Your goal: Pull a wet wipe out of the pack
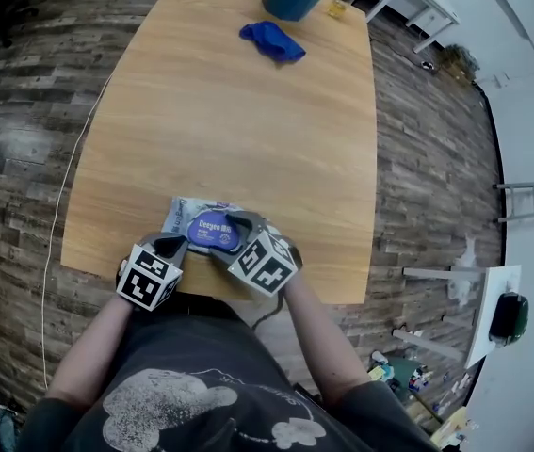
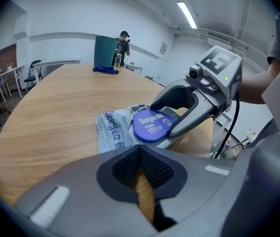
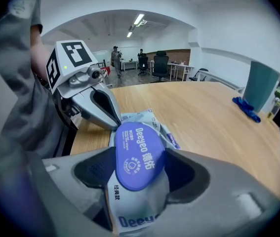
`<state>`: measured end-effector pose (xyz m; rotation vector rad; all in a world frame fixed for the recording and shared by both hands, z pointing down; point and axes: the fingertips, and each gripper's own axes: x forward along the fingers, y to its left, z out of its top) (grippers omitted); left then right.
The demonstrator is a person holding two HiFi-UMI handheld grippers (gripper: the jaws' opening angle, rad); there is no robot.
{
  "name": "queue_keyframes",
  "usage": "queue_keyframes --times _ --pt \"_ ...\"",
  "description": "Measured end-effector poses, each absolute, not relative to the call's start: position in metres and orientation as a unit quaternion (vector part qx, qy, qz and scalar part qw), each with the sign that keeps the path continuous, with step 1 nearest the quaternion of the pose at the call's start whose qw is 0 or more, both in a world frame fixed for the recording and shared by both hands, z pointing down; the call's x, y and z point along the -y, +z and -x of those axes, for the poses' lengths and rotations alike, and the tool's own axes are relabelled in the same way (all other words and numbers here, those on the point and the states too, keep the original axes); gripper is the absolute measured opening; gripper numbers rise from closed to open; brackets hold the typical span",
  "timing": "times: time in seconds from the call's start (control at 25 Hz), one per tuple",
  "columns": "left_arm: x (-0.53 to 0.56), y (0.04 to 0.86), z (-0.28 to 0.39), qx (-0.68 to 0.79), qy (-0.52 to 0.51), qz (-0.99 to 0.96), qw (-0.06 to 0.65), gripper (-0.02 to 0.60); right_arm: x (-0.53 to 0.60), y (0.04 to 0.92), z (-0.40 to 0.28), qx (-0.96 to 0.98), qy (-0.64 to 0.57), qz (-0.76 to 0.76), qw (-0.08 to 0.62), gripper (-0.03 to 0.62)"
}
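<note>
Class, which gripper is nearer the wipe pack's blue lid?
Right. The right gripper straddles the blue lid with open fingers; the left gripper, shut, sits at the edge of the pack, beside it.

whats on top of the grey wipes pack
An oval blue plastic lid with white print sits on top of the grey wet wipes pack. The lid covers the opening beneath it, so no wipe can be seen.

Left gripper (image 2: 140, 157) sits low over the wooden table (image 2: 56, 117), jaws pressed together, nothing between them. Just ahead lies the wet wipe pack (image 2: 112, 132). Right gripper (image 2: 160, 121) is over it from the right, jaws spread around the blue lid (image 2: 149, 126).
</note>
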<state>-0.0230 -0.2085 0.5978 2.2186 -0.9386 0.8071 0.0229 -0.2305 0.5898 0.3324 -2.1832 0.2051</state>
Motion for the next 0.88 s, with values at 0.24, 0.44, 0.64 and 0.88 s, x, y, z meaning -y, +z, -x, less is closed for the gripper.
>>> queue_keyframes --times 0.24,0.44,0.64,0.88 --pt "0.210 0.600 0.023 0.342 0.308 -0.836 0.299 0.018 0.233 0.590 -0.023 0.881 0.111 -0.119 0.444 0.298" --pt "0.209 0.598 0.022 0.333 0.308 -0.838 0.304 0.018 0.232 0.588 -0.024 0.880 0.131 -0.113 0.441 0.298" --pt "0.208 0.599 0.020 0.335 0.310 -0.838 0.300 0.018 0.232 0.585 -0.025 0.882 0.155 -0.108 0.432 0.298" --pt "0.209 0.599 0.021 0.335 0.312 -0.837 0.300 0.018 0.234 0.578 -0.025 0.887 0.167 -0.117 0.415 0.301"
